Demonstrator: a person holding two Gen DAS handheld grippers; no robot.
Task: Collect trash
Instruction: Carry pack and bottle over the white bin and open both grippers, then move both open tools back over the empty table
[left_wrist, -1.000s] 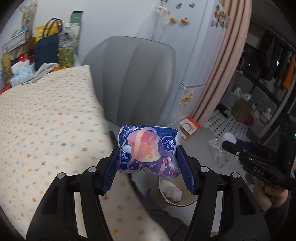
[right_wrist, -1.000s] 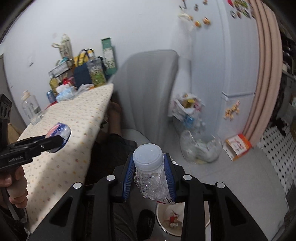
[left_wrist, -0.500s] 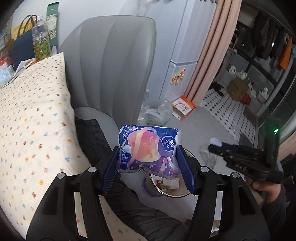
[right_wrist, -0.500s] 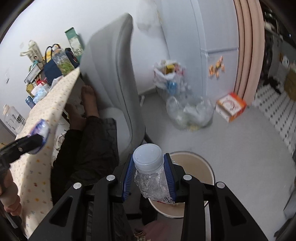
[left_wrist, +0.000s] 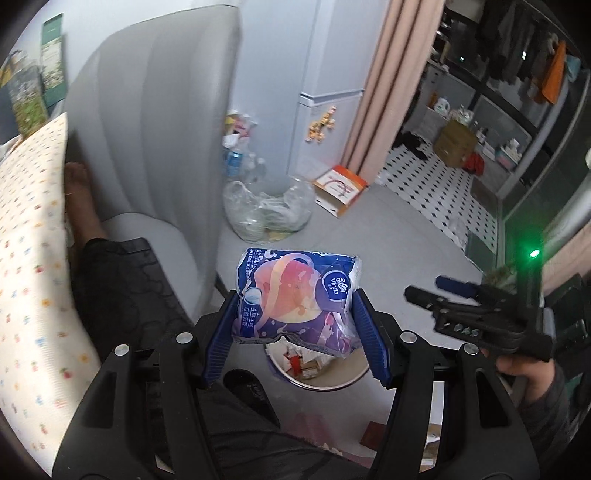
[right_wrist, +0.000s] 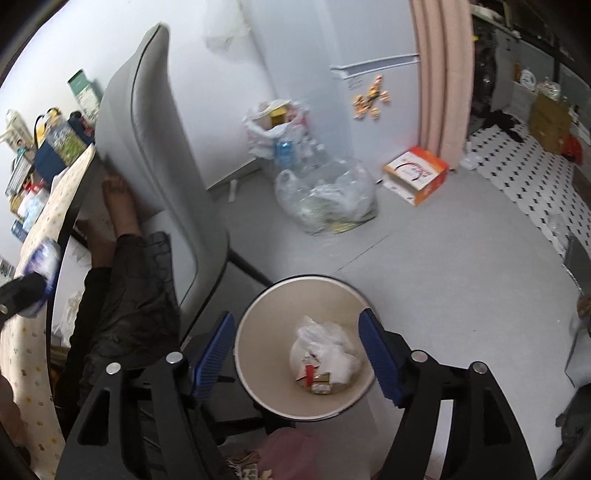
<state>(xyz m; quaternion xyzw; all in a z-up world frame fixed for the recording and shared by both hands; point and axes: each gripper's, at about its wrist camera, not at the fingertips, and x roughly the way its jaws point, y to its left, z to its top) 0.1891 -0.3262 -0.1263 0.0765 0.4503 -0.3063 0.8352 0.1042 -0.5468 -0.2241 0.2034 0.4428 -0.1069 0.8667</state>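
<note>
My left gripper (left_wrist: 295, 317) is shut on a purple tissue pack (left_wrist: 295, 295) and holds it above the floor, over the near side of a round trash bin (left_wrist: 332, 384). My right gripper (right_wrist: 299, 354) is open and empty, directly above the same bin (right_wrist: 258, 317), which holds crumpled white paper and small wrappers (right_wrist: 325, 362). The right gripper also shows in the left wrist view (left_wrist: 439, 290), at the right. The tissue pack also shows at the left edge of the right wrist view (right_wrist: 46, 258). No bottle is seen.
A grey chair (right_wrist: 155, 155) stands left of the bin, beside a table with a dotted cloth (left_wrist: 29, 258). A person's leg in dark trousers (right_wrist: 125, 295) is beside it. A clear plastic bag (right_wrist: 325, 199), a white bag (right_wrist: 277, 125) and an orange box (right_wrist: 415, 173) lie on the floor.
My right gripper has opened and the crushed plastic bottle it held is gone from it. Both grippers have swung down and right, off the table and over the bin.
</note>
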